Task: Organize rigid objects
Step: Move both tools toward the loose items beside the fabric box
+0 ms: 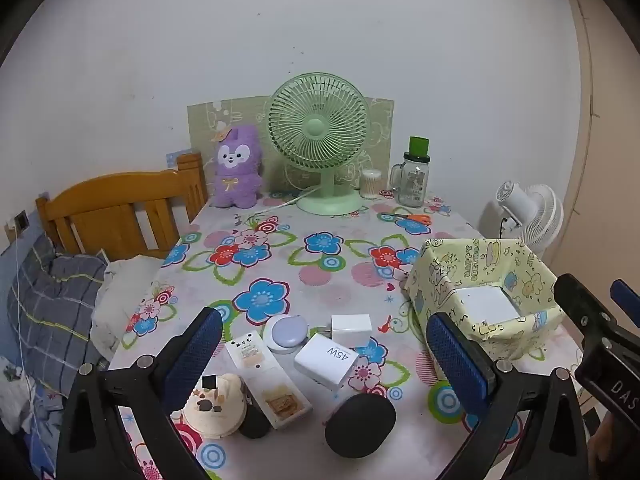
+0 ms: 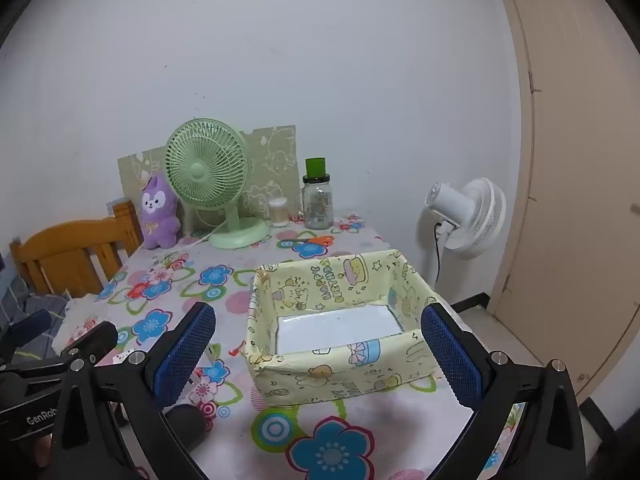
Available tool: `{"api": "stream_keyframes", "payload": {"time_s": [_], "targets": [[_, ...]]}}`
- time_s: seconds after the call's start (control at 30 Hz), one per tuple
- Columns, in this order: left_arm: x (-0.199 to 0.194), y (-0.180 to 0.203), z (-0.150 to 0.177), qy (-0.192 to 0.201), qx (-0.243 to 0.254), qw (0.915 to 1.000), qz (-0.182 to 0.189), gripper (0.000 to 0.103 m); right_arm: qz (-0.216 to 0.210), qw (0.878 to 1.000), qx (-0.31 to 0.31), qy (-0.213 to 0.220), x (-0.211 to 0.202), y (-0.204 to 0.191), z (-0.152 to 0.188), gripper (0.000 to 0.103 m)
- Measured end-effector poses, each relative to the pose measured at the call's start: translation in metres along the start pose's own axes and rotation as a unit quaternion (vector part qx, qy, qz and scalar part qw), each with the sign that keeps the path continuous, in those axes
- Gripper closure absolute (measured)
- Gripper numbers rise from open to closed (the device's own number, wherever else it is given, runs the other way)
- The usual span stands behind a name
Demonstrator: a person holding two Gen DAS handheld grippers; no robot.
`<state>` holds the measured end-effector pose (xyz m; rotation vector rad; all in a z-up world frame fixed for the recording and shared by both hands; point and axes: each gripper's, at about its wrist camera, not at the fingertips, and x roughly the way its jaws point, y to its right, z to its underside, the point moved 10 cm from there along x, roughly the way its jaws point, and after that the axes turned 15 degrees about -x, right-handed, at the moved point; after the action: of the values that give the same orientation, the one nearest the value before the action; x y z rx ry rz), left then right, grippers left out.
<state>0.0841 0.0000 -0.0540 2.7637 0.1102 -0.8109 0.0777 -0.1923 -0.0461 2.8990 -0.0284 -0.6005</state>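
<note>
A cluster of small objects lies on the flowered table in the left wrist view: a white 45W charger (image 1: 326, 361), a smaller white plug (image 1: 351, 330), a round lilac case (image 1: 285, 334), a white card box (image 1: 267, 380), a cream cake-shaped item (image 1: 214, 410) and a black oval case (image 1: 360, 425). My left gripper (image 1: 324, 350) is open above them, holding nothing. A yellow cartoon-print box (image 2: 340, 336) with a white floor stands to the right. My right gripper (image 2: 318, 350) is open and empty in front of it.
At the table's back stand a green desk fan (image 1: 318, 142), a purple plush (image 1: 237, 168), a cotton-swab jar (image 1: 371, 184), a glass jar with green lid (image 1: 414, 178) and orange scissors (image 1: 412, 218). A bed with wooden headboard (image 1: 116, 216) lies left; a white floor fan (image 2: 468, 218) stands right.
</note>
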Motion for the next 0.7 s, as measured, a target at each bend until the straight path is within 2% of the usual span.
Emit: {"api": "stream_keyframes", "payload": {"time_s": [0.27, 0.7], "targets": [[-0.001, 0.004, 0.007, 0.007, -0.008, 0.9999, 0.007, 0.000, 0.001, 1.000, -0.017, 0.004, -0.003, -0.006, 0.001, 0.000], [-0.011, 0.002, -0.002, 0.009, -0.002, 0.9999, 0.009, 0.000, -0.009, 1.000, -0.014, -0.005, 0.000, -0.011, 0.005, 0.000]]}}
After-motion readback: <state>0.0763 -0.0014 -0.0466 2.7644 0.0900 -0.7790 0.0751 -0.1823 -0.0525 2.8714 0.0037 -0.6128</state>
